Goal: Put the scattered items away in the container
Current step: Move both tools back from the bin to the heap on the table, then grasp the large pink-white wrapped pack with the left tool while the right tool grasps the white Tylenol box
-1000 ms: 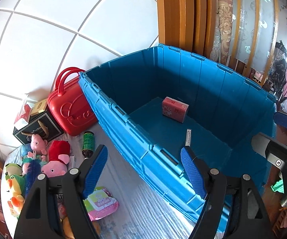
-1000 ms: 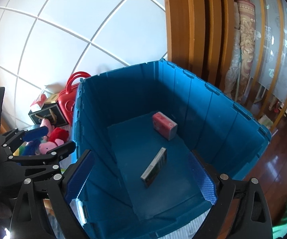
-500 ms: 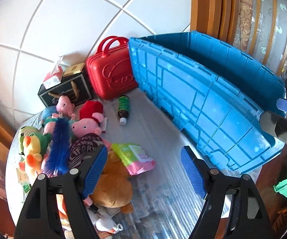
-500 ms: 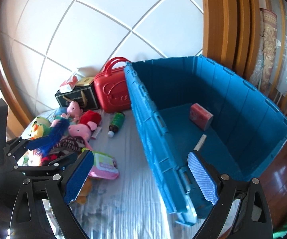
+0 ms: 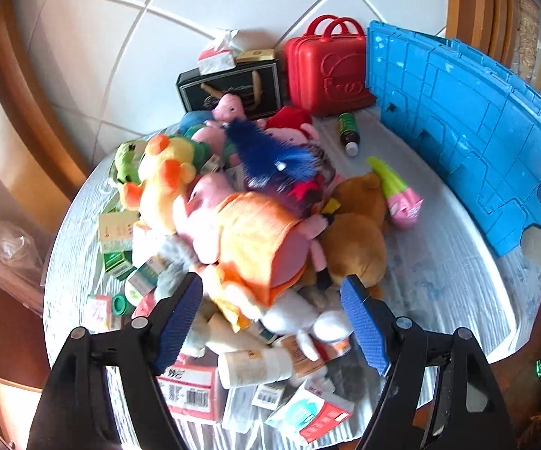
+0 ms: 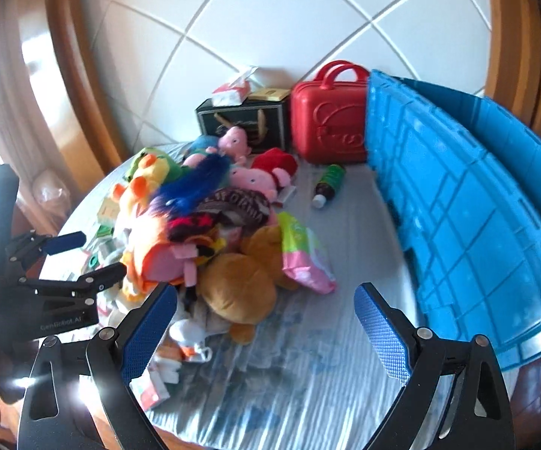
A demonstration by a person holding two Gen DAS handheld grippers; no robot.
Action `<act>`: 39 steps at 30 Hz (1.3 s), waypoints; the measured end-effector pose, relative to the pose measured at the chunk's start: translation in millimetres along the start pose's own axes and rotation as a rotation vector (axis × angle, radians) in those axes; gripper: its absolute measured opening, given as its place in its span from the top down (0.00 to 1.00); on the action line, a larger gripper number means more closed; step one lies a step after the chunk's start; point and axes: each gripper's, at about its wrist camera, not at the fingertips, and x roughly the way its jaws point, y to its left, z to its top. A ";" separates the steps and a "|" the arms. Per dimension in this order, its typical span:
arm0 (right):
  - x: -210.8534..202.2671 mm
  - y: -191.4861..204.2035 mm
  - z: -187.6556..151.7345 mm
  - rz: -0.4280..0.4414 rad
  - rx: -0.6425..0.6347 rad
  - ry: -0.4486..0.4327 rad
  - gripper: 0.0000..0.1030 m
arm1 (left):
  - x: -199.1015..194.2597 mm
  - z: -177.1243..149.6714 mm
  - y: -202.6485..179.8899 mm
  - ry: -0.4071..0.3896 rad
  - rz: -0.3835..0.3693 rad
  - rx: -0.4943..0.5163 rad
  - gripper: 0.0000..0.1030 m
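Both the left gripper (image 5: 270, 302) and the right gripper (image 6: 264, 309) gape wide, holding nothing, above the heap of plush toys (image 5: 255, 232). The blue container (image 5: 465, 127) stands to the right. Risk: tangled toys could drag neighbours off the table (image 6: 307, 393). The container's inside is hidden; small boxes lie half buried.

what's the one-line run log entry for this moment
phase: reaching for pile | left gripper: open, empty, over plush toys | right gripper: open, empty | blue bin: right of pile
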 end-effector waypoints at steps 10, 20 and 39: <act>44.7 88.6 -53.3 0.130 -0.088 0.105 0.06 | 24.3 -78.2 86.4 0.110 0.076 -0.081 0.26; 88.7 112.2 -114.1 0.166 -0.076 0.214 0.06 | 53.2 -137.6 120.5 0.208 0.100 -0.074 0.26; 138.1 121.8 -165.2 0.194 -0.059 0.314 0.06 | 85.6 -152.1 111.7 0.242 0.000 -0.035 0.26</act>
